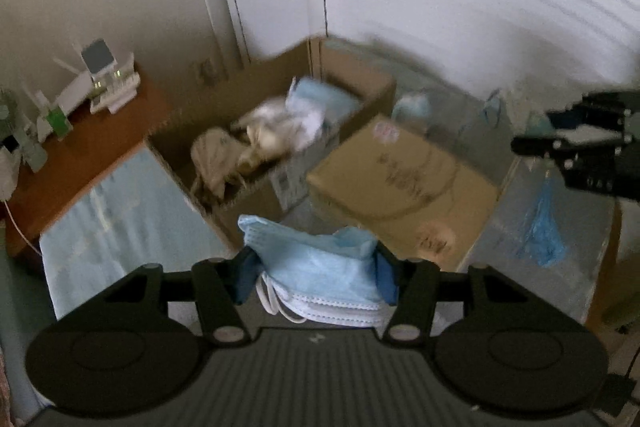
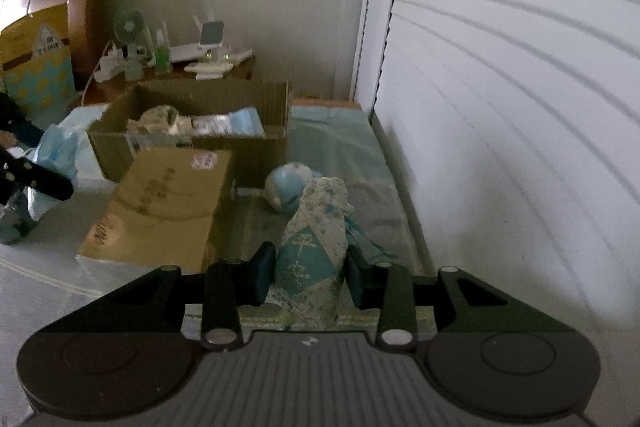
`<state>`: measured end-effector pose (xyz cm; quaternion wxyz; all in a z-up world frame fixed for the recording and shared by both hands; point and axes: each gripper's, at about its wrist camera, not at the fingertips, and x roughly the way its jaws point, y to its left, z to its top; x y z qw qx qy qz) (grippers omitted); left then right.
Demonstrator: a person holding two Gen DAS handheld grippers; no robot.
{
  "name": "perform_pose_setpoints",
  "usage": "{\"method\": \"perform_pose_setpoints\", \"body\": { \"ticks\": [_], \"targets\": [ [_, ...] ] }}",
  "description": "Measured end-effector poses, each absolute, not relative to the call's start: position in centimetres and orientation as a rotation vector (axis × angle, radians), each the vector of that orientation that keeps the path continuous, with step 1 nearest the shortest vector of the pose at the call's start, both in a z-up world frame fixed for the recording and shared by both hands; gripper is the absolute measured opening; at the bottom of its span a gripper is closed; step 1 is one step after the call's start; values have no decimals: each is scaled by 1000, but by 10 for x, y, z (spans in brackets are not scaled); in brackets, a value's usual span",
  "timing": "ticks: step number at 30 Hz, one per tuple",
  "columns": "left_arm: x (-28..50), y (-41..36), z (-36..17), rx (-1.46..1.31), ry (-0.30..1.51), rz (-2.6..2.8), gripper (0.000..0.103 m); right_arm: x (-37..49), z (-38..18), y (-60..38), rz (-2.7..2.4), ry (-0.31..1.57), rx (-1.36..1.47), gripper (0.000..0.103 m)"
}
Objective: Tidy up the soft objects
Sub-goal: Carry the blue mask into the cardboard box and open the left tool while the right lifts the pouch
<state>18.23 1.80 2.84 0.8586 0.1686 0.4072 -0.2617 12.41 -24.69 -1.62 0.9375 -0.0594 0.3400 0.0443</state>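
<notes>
My left gripper (image 1: 316, 267) is shut on a stack of blue face masks (image 1: 316, 275) and holds it in front of the open cardboard box (image 1: 240, 95), which holds crumpled cloths (image 1: 276, 131) and a blue pack. My right gripper (image 2: 310, 275) is shut on a folded teal patterned cloth (image 2: 316, 239) above the bed. The open box (image 2: 192, 95) lies to its far left, and a light blue soft ball (image 2: 286, 187) lies just beyond the cloth. The right gripper also shows at the right edge of the left wrist view (image 1: 532, 145).
A closed cardboard box (image 1: 396, 179) sits beside the open one, also in the right wrist view (image 2: 160, 207). A brown side table (image 1: 80, 155) holds a router and small items. A blue plastic bag (image 1: 540, 227) lies at right. White wall and blinds (image 2: 500, 67) stand at right.
</notes>
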Motion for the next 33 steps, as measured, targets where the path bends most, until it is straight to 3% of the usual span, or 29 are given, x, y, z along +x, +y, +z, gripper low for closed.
{"method": "perform_pose_setpoints", "body": {
  "ticks": [11, 19, 20, 24, 30, 33],
  "targets": [
    [231, 6, 75, 247, 712, -479, 57, 106, 9, -245, 106, 630, -132, 42],
    [271, 2, 57, 128, 740, -386, 60, 106, 13, -244, 118, 619, -129, 42],
    [274, 2, 51, 116, 743, -367, 61, 106, 12, -243, 122, 620, -131, 42],
    [276, 3, 36, 99, 753, -283, 89, 106, 12, -244, 129, 620, -130, 42],
    [246, 1, 36, 138, 720, -246, 101, 106, 13, -244, 128, 618, -132, 42],
    [225, -2, 38, 182, 683, -234, 102, 108, 12, -244, 130, 621, -130, 42]
  ]
}}
